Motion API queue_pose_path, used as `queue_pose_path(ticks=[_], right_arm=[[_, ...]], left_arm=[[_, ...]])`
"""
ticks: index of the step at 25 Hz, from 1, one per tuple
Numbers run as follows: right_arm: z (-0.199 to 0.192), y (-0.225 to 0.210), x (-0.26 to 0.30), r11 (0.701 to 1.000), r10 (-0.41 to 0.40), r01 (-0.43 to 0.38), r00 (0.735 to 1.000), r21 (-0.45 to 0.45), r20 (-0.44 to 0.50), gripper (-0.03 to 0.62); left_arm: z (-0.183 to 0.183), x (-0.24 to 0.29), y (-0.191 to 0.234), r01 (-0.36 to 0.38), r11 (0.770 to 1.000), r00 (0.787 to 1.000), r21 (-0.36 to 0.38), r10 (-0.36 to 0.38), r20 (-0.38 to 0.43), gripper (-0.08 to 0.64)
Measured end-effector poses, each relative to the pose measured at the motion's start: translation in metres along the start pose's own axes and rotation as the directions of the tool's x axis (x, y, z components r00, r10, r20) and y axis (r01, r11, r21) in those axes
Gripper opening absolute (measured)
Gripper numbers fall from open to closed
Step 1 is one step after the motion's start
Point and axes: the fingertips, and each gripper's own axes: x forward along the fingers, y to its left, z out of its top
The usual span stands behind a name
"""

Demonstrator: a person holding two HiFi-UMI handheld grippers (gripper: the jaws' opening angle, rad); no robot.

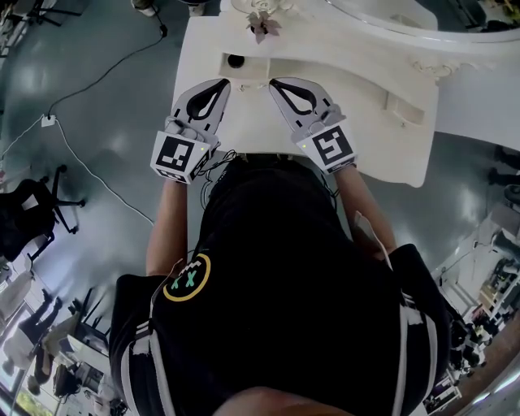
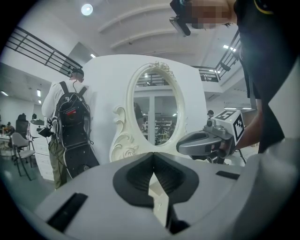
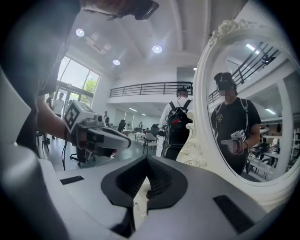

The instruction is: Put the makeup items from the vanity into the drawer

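I stand at a white vanity, both grippers held low over its top near the front edge. My left gripper is shut, its tips meeting with nothing between them. My right gripper is also shut and empty, a hand's width to the right. A small dark round item sits on the vanity's raised back ledge, just beyond the left gripper's tips. In the left gripper view the shut jaws point at the oval mirror, with the right gripper beside them. No drawer shows.
A pale flower-like ornament lies at the vanity's back. The carved mirror frame rises close on the right. A person with a black backpack stands beyond the vanity. Cables run over the grey floor at left.
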Motion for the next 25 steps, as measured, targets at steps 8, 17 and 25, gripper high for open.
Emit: queue_pose_path(ticks=[8,17,25], right_arm=[[-0.001,-0.014,-0.007,0.998,-0.059,0.059,0.998,-0.014,0.009,0.020],[-0.001,-0.013,-0.005,0.999,-0.052,0.052,0.999,0.007,0.007,0.020],[-0.002,-0.017,-0.001,0.998,-0.056,0.056,0.998,0.000,0.004,0.020]], left_arm=[[0.004,0.006,-0.007,0.008,1.000,1.000,0.012,-0.008,-0.004,0.018],[0.004,0.006,-0.007,0.005,1.000,1.000,0.013,-0.005,0.003,0.018],[0.004,0.007,-0.005,-0.006,1.000,1.000,0.009,0.006,0.004,0.018]])
